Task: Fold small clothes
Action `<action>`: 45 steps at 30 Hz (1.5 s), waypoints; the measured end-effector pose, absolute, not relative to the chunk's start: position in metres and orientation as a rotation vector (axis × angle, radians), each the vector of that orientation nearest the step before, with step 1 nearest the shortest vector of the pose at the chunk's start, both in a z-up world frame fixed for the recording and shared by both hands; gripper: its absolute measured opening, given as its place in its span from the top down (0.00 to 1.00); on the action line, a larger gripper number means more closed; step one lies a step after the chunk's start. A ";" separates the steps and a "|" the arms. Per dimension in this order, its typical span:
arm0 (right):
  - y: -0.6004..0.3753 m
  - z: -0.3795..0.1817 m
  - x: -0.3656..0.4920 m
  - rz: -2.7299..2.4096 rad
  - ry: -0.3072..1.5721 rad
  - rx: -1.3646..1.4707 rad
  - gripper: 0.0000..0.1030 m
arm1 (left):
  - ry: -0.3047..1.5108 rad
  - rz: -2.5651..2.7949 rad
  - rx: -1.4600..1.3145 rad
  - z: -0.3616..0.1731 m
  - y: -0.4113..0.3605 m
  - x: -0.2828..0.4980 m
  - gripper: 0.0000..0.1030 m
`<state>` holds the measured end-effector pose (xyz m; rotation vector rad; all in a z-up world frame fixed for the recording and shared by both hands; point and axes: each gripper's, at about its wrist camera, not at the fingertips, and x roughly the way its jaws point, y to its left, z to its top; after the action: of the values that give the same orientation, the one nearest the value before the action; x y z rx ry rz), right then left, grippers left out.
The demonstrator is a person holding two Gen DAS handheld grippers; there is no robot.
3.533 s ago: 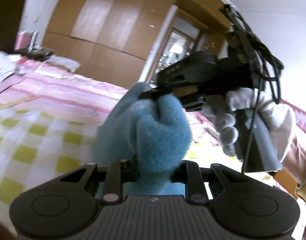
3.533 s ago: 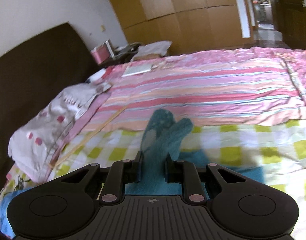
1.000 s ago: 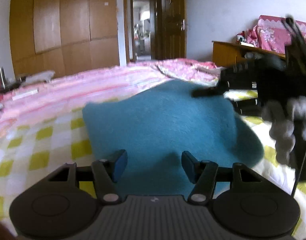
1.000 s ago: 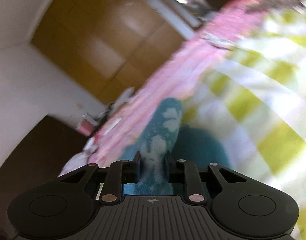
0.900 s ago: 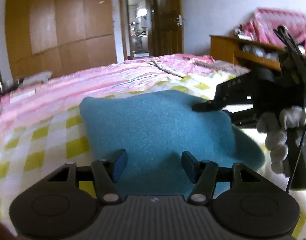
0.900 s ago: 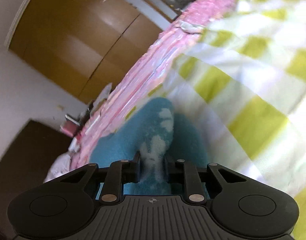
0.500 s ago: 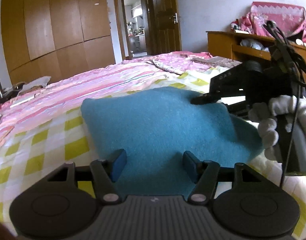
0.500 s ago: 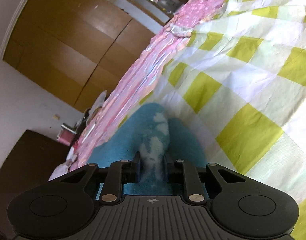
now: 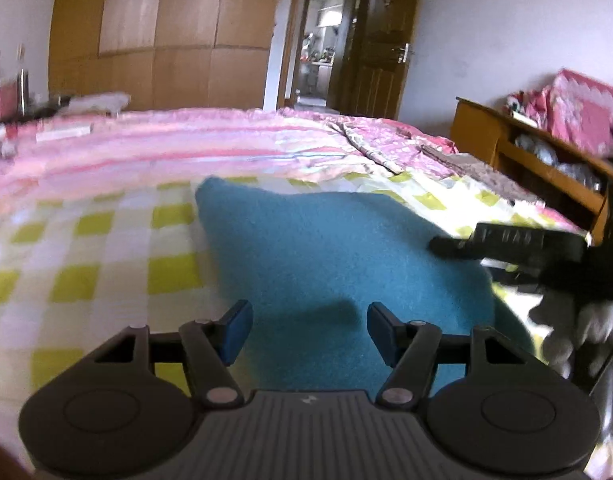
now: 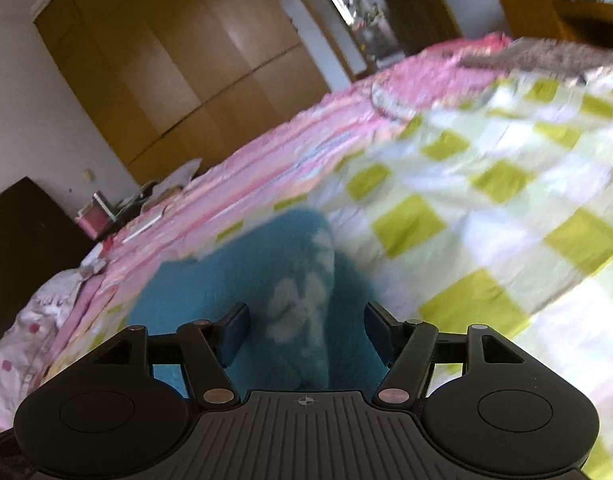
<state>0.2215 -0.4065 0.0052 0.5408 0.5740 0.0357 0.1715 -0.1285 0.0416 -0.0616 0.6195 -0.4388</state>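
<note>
While the teal cloth (image 9: pixel 338 264) lies spread on the bed (image 9: pixel 106 240), both grippers are empty: left gripper (image 9: pixel 308 330) open, right gripper (image 10: pixel 306 330) fingers just opened, releasing it. Folding looks unfinished.

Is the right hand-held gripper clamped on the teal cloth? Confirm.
No. The right hand-held gripper has just been opening; its jaws stand apart, the teal cloth lying loose between them.

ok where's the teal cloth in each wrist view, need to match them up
Left wrist: the teal cloth fills the centre, lying flat beyond the open left gripper.
Right wrist: lower centre, a raised fold between the open pads of the right gripper.
Shared landmark: the yellow-checked sheet.
</note>
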 end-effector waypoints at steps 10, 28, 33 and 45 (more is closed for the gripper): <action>-0.416 -0.007 0.244 0.112 0.673 0.626 0.35 | 0.682 -0.439 -0.166 0.016 -0.131 0.214 0.10; -0.377 -0.001 0.151 0.272 0.812 0.780 0.55 | 0.770 -0.497 -0.136 0.025 -0.075 0.121 0.15; -0.366 0.010 0.137 0.208 0.806 0.699 0.55 | 0.746 -0.454 -0.096 0.029 -0.075 0.107 0.16; -0.334 0.033 0.141 0.099 0.698 0.413 0.75 | 0.654 -0.419 0.026 0.040 -0.099 0.102 0.17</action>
<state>0.1411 -0.3336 0.0325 0.4132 0.6975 0.0988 0.1023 -0.0993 0.0397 0.0261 0.6545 -0.4185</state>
